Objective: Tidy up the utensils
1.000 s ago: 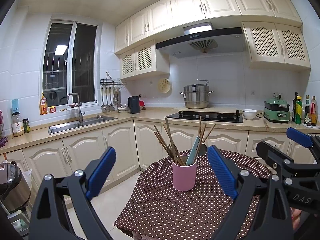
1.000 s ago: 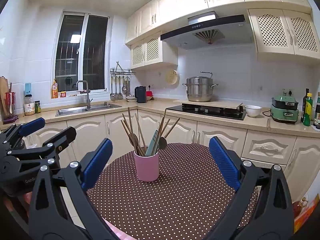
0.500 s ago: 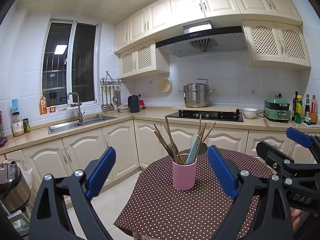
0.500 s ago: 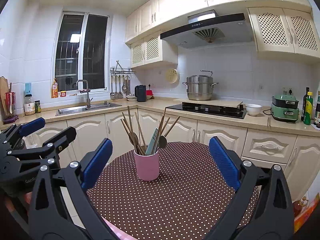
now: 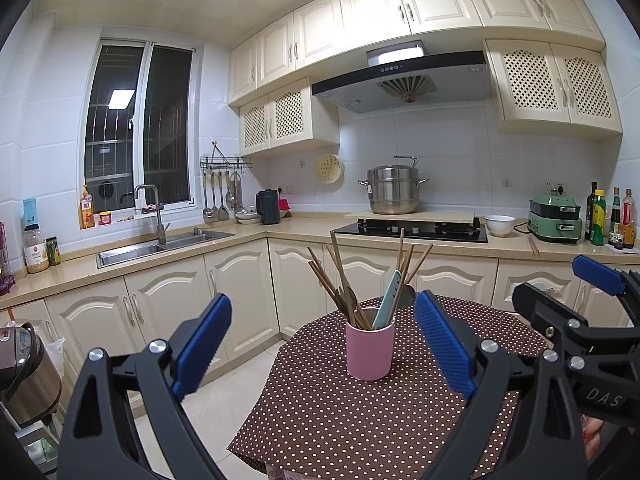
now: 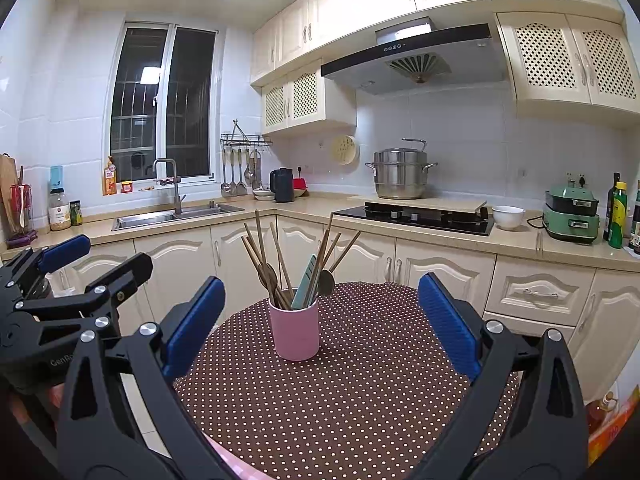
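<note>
A pink cup (image 5: 369, 352) (image 6: 295, 333) stands upright on a round table with a brown dotted cloth (image 5: 360, 412) (image 6: 360, 380). Several wooden chopsticks (image 5: 324, 276) (image 6: 256, 248), spoons and a pale green flat utensil (image 5: 387, 300) (image 6: 305, 280) stick out of it. My left gripper (image 5: 322, 348) is open, held back from the cup with nothing between its blue pads. My right gripper (image 6: 320, 328) is likewise open and empty, the cup framed between its fingers farther ahead. Each gripper shows at the edge of the other's view.
Cream cabinets and a counter run behind the table, with a sink (image 5: 160, 246), a black hob (image 5: 412, 232) carrying a steel pot (image 5: 392, 194), a white bowl (image 5: 500, 225), a green appliance (image 5: 555, 220) and bottles (image 5: 598, 220). A rice cooker (image 5: 24, 376) sits low on the left.
Both views have drifted up very slightly; the cup, its utensils and both open grippers stand as before.
</note>
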`<act>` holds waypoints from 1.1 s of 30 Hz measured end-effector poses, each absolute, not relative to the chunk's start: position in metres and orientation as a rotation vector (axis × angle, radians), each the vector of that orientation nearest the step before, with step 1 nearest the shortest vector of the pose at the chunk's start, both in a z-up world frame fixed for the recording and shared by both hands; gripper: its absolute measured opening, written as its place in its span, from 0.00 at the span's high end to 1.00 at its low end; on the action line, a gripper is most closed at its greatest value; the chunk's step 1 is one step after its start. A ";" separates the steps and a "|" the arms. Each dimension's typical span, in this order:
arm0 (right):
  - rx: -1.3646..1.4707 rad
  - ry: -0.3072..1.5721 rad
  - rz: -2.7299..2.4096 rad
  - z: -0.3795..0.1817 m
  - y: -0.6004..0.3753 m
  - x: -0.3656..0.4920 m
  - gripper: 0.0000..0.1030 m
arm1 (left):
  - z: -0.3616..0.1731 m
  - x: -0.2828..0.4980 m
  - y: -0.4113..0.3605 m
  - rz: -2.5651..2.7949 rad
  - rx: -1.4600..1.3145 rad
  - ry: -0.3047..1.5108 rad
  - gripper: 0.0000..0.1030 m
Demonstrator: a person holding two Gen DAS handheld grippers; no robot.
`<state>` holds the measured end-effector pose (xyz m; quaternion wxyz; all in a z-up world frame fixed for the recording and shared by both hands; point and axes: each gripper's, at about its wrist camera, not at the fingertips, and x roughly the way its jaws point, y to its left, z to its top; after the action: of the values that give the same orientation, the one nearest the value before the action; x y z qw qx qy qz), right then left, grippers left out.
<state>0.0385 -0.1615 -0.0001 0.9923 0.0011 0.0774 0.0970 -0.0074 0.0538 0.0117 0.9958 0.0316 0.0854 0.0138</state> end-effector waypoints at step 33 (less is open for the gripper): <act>0.026 0.204 0.204 -0.011 -0.167 0.065 0.07 | 0.000 0.021 0.058 0.023 0.077 0.212 0.12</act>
<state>0.0651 -0.1666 -0.0112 0.9895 0.0131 0.1016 0.1015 0.0205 0.0579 0.0004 0.9936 0.0386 0.1055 0.0115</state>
